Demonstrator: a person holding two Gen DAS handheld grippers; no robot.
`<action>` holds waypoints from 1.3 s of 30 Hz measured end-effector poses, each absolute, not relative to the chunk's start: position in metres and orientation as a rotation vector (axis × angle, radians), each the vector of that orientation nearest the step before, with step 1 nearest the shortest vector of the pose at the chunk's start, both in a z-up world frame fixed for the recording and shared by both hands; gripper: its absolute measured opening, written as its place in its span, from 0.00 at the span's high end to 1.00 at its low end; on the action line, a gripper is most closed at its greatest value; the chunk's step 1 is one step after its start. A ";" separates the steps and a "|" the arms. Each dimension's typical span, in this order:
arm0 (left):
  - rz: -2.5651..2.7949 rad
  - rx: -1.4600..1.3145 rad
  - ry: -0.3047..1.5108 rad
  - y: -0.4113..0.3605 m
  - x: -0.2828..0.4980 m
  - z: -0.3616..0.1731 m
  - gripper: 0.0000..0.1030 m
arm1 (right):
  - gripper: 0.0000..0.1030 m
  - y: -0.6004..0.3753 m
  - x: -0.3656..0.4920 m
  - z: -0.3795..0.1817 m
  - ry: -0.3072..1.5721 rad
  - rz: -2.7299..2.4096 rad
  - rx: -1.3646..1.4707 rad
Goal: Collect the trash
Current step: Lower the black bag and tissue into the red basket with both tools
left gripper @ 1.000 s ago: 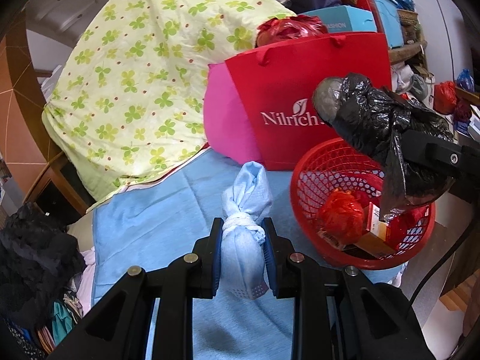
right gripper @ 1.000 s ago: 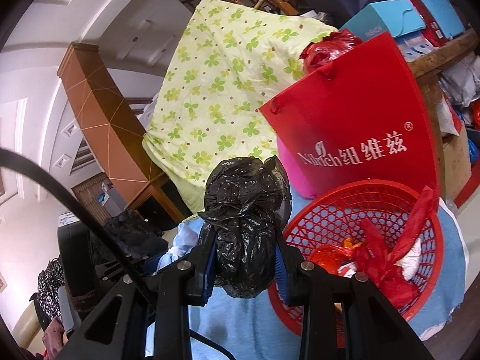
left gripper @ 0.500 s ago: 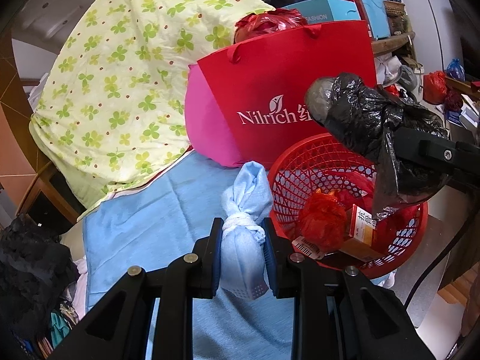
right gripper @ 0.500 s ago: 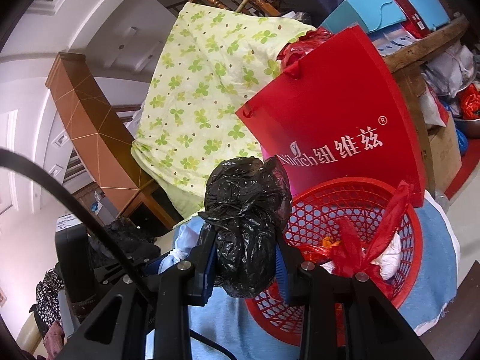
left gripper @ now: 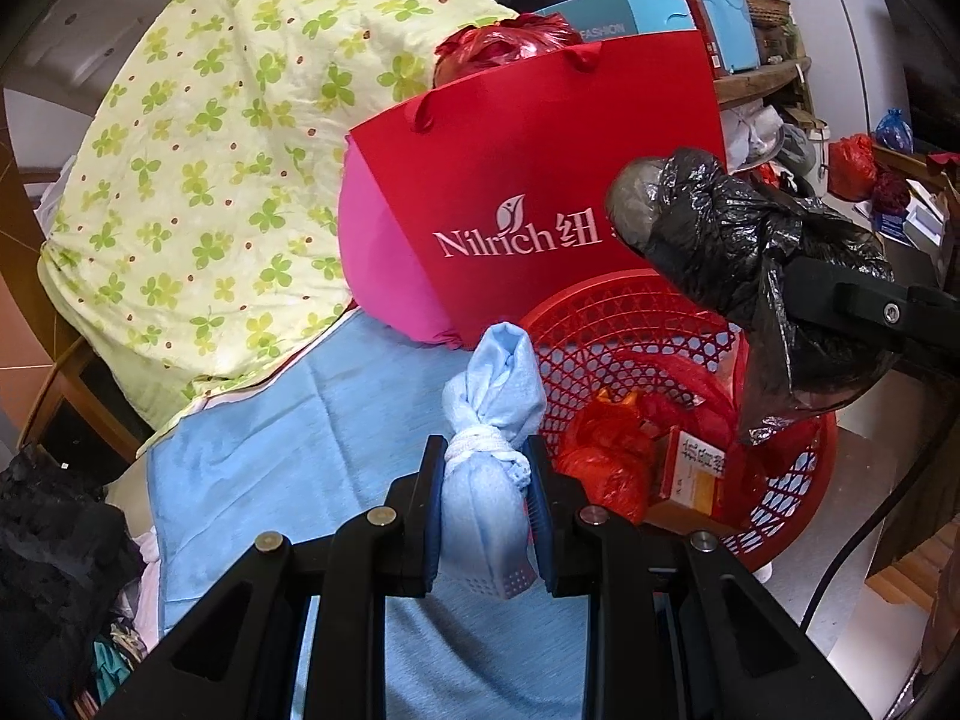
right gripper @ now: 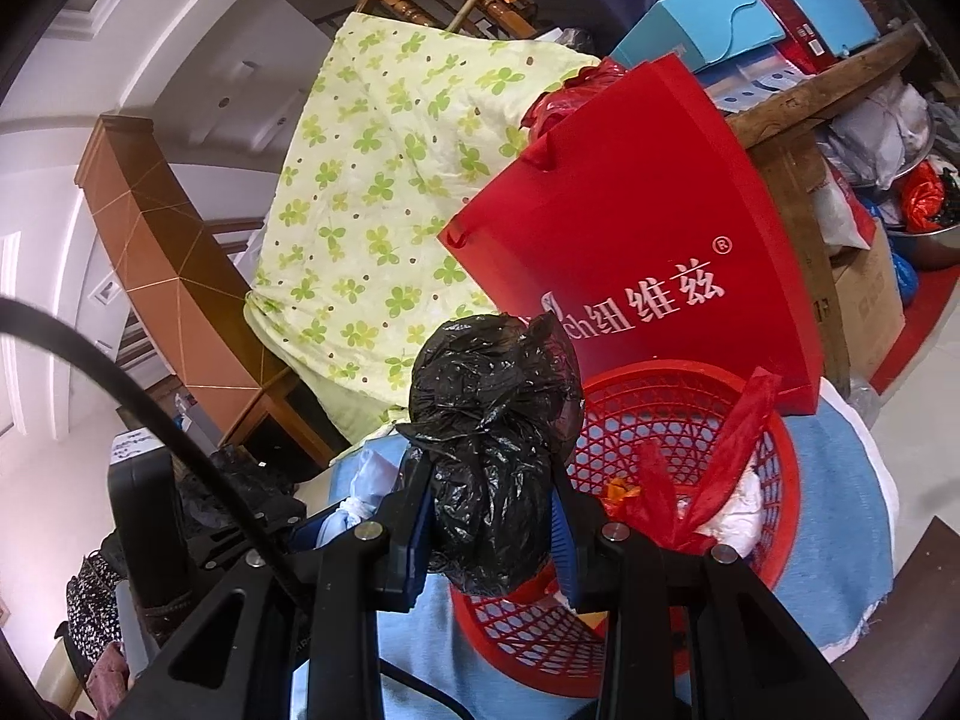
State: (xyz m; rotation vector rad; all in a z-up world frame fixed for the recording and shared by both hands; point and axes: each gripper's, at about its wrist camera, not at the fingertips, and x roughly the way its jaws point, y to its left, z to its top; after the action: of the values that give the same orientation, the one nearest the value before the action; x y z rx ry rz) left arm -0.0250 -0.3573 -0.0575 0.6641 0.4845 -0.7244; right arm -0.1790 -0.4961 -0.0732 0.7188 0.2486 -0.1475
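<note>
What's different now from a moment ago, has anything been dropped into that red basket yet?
Nothing dropped. Both grippers have drifted closer to the red basket, which now looms larger. The left gripper still clamps the knotted blue bundle; the right gripper still clamps the black bag, held above the basket. The basket's contents and the red paper bag are unmoved.

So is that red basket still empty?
No, the red basket already holds a red plastic bag and a small orange box.
</note>
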 end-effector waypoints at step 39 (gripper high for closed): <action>-0.835 0.683 0.561 -0.426 0.016 -0.100 0.73 | 0.65 -0.551 -0.141 -0.105 0.346 -0.255 0.743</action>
State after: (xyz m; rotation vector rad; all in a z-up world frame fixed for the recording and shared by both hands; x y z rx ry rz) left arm 0.0162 -0.4264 -0.0997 0.6832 0.5615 -0.8350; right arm -0.1405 -0.5512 -0.1051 0.7430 0.3461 -0.2554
